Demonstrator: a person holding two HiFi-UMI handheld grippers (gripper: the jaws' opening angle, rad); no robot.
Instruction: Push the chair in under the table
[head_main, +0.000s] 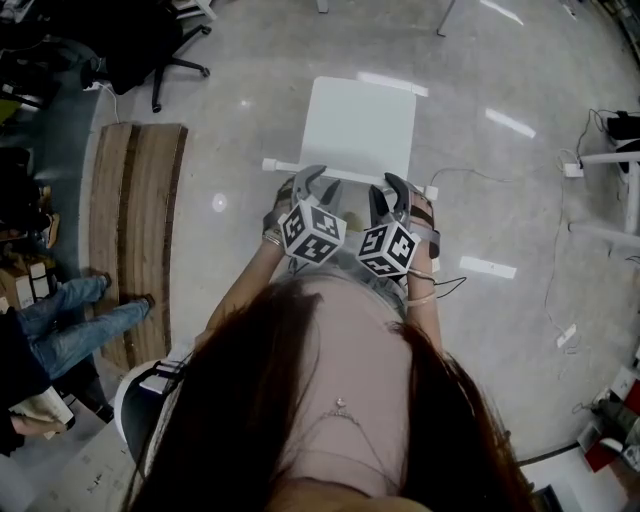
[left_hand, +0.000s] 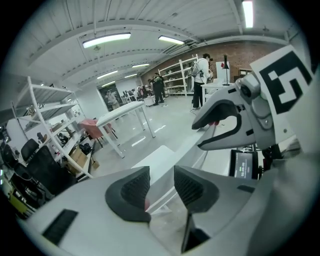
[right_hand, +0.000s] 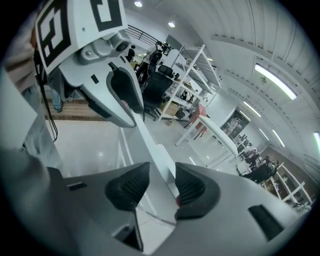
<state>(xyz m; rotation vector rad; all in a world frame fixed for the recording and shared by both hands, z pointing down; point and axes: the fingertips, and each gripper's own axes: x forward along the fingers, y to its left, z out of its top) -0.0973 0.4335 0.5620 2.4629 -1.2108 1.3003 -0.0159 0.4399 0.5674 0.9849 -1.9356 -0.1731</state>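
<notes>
Clearly, both pairs of jaws are standing apart and clamping nothing: the left gripper (head_main: 314, 184) and right gripper (head_main: 387, 190) are straddling the top rail of the white chair (head_main: 358, 128). The chair is sitting on the open floor (head_main: 250, 70) just ahead of the person, its seat pointing away and its rail lying crosswise. A white table (left_hand: 122, 109) is standing well ahead, so the push is probably all still waiting.
</notes>
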